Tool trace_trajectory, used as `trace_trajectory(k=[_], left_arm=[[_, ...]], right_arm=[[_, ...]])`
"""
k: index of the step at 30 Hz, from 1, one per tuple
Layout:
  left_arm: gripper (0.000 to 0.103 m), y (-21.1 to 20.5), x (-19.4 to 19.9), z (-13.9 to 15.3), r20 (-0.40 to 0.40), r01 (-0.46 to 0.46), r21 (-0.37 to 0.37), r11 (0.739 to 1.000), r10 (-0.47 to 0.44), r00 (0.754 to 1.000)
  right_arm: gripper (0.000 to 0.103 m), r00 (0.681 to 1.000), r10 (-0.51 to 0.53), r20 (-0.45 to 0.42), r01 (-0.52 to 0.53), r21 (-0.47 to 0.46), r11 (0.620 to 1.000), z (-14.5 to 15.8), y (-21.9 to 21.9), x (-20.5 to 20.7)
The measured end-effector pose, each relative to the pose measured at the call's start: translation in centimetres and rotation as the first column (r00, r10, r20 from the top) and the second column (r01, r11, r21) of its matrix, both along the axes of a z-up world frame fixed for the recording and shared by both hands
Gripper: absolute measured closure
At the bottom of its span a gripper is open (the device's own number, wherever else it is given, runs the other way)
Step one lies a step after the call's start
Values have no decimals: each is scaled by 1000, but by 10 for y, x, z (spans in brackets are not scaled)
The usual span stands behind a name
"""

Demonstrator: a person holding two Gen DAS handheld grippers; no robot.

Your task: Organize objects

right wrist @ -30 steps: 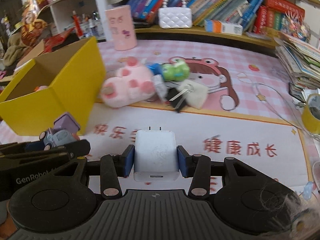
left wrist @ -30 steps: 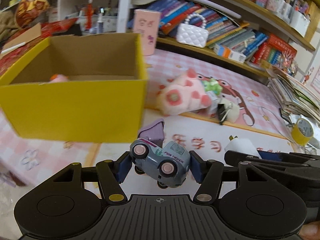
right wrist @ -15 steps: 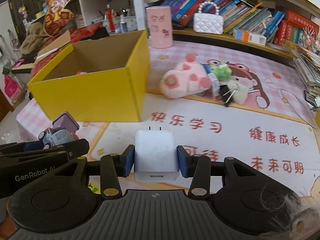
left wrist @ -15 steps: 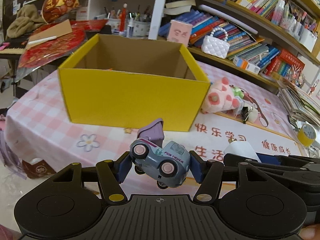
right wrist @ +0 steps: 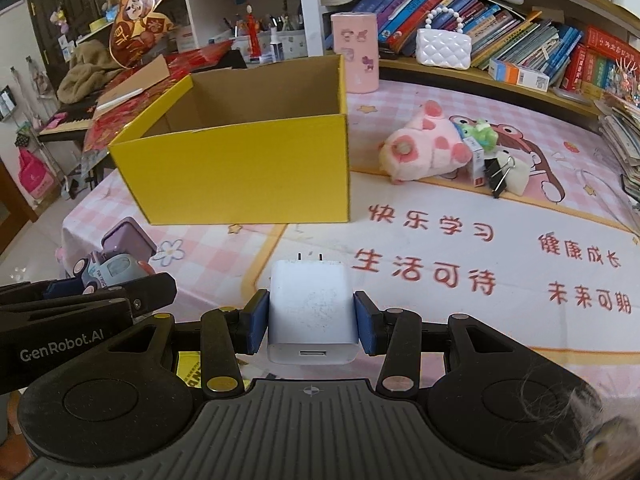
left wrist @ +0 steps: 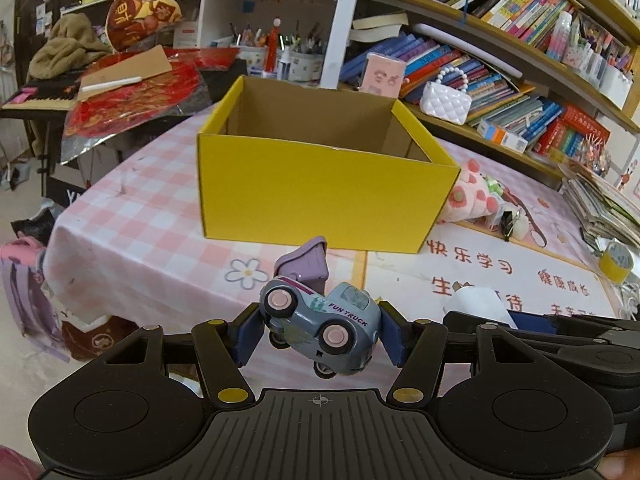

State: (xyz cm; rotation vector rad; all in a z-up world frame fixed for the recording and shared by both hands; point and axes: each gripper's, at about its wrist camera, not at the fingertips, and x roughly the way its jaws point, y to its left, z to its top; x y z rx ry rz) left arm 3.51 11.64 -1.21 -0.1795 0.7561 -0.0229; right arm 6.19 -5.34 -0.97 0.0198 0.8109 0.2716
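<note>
A: Left gripper [left wrist: 320, 336]?
B: Clamped on a blue-grey toy truck [left wrist: 322, 330], "FUN TRUCK" on its side. Truck is tilted, pink wheels toward the camera, purple bed [left wrist: 306, 266] tipped up. Blue pads touch both ends. It is held in the air over the near edge of the table.

A: Right gripper [right wrist: 311, 322]?
B: Clamped on a white USB charger [right wrist: 310, 312], prongs pointing forward, port facing the camera. Pads press both flat sides. Also held above the table, over the mat with red Chinese characters [right wrist: 424, 264].

A: The box?
B: Yellow cardboard box [left wrist: 320, 192], open top, brown inside, standing on the pink checked tablecloth [left wrist: 132, 216]. It is ahead of both grippers, well apart from them. Can't see its floor from either view.

A: Anything else loose?
B: Right of the box: a pink plush pig [right wrist: 424, 152] lying on its side, a green frog toy [right wrist: 478, 132] touching it, a black binder clip [right wrist: 496, 176] just beside. A roll of yellow tape [left wrist: 616, 262] sits at the far right. A white quilted purse [right wrist: 442, 48] on the shelf with books, a pink canister [right wrist: 356, 58] behind the box.

A: Grippers relative?
B: Side by side, near each other; each shows in the other's view.
</note>
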Motion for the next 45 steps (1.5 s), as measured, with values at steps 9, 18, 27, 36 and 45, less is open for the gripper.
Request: trace_trajectory(k=[9, 18, 27, 36, 45], left_arm=[[43, 18, -10, 4, 20, 36, 39, 999, -37, 999], [43, 35, -15, 6, 33, 33, 35, 999, -34, 999], [43, 39, -10, 13, 61, 42, 27, 999, -44, 997], [43, 41, 21, 37, 143, 32, 24, 999, -35, 989], [43, 42, 78, 53, 198, -11, 54, 998, 0, 980]], right_arm=[[61, 999, -32, 4, 32, 28, 999, -1, 19, -13], [62, 1000, -24, 8, 24, 22, 999, 1, 38, -18], [62, 998, -60, 11, 60, 31, 998, 4, 37, -15], [62, 992, -71, 101, 69, 28, 997, 26, 33, 14], [62, 975, -36, 220, 33, 15, 999, 52, 38, 78]])
